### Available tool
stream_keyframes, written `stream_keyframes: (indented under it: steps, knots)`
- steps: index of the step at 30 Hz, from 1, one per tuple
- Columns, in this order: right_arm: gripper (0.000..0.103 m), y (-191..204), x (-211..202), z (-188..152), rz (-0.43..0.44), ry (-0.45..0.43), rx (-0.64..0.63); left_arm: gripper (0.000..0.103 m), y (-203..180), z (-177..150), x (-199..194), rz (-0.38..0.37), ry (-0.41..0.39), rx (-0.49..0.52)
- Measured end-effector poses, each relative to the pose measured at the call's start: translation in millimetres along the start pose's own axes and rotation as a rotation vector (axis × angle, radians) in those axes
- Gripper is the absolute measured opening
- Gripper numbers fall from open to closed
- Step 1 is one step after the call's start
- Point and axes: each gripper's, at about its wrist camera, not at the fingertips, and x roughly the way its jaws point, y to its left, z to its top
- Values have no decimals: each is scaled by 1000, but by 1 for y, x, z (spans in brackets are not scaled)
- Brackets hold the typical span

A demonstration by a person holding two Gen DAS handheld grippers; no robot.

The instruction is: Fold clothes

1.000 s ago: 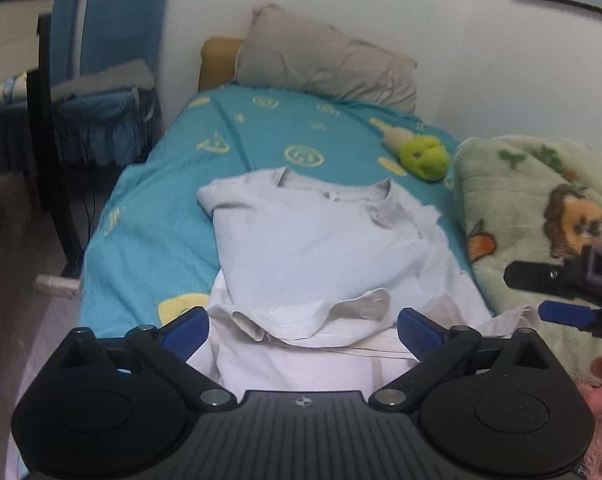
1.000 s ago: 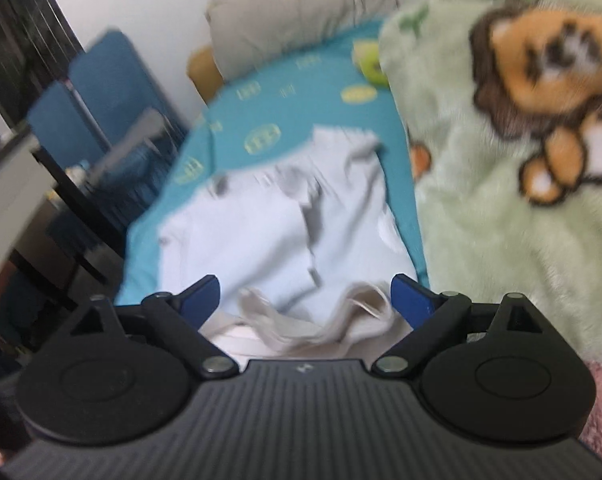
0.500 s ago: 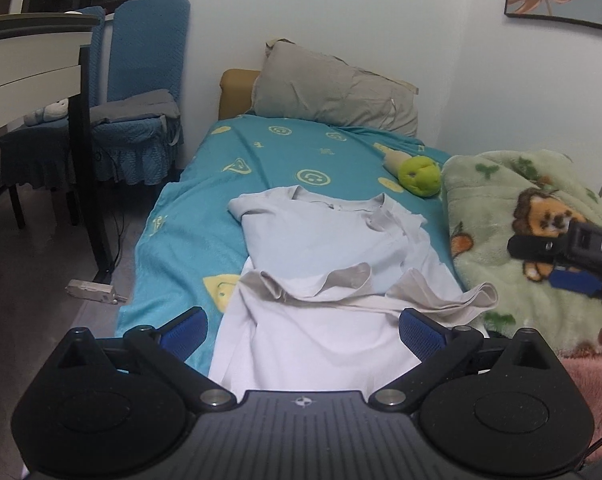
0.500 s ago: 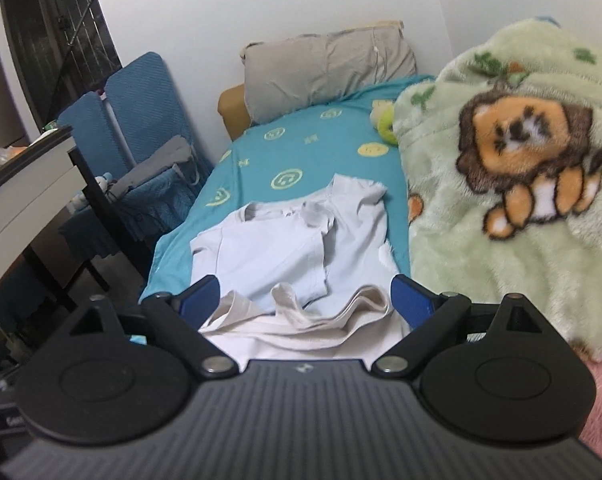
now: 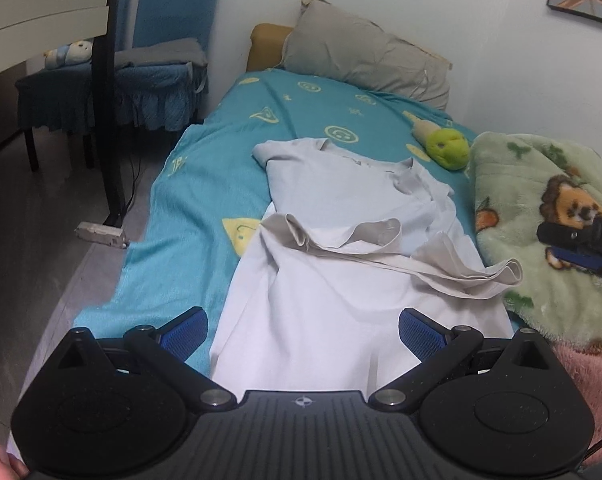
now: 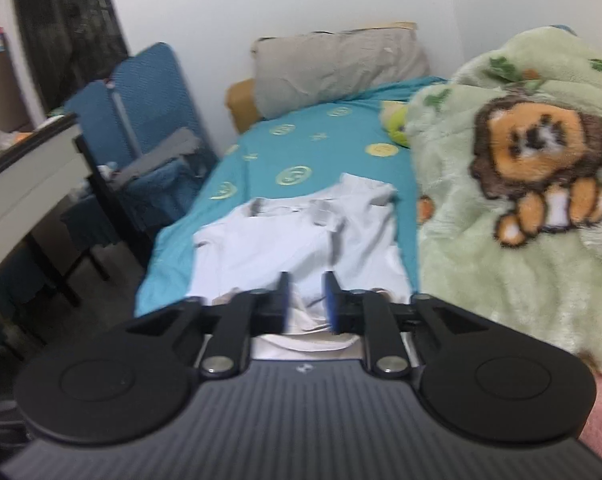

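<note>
Teal terry bedsheet [image 5: 189, 208] under rumpled, soft pale shirt [image 5: 341, 280], fleecy blanket [image 5: 541, 280] beside.

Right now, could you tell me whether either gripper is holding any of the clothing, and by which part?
Neither holds anything. The left gripper stands wide open over the white garment. The right gripper is closing with no cloth gripped between its pads.

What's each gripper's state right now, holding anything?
Left gripper: open, holding nothing, above the white T-shirt.
Right gripper: jaws closing, a gap left, nothing visibly pinched; shirt lies behind them.
</note>
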Motion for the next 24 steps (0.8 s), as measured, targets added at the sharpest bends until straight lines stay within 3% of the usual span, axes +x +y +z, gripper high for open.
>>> stream_keyframes:
  steps: [1, 2, 8, 14, 21, 24]
  knots:
    - [85, 0, -2, 0, 6, -23, 6, 103, 1, 0, 0, 2, 4, -3]
    - [103, -1, -4, 1, 13, -48, 12, 103, 0, 0, 0, 5, 8, -5]
    - [103, 0, -1, -1, 13, -21, 14, 103, 1, -4, 11, 48, 81, -14]
    - [103, -9, 4, -2, 7, 30, 71, 103, 20, -6, 19, -39, 179, -188]
    - [103, -22, 13, -7, -16, 110, 151, 99, 45, -21, 44, -33, 353, -354]
    - [102, -27, 15, -11, -10, 152, 184, 100, 57, -22, 45, -60, 352, -432]
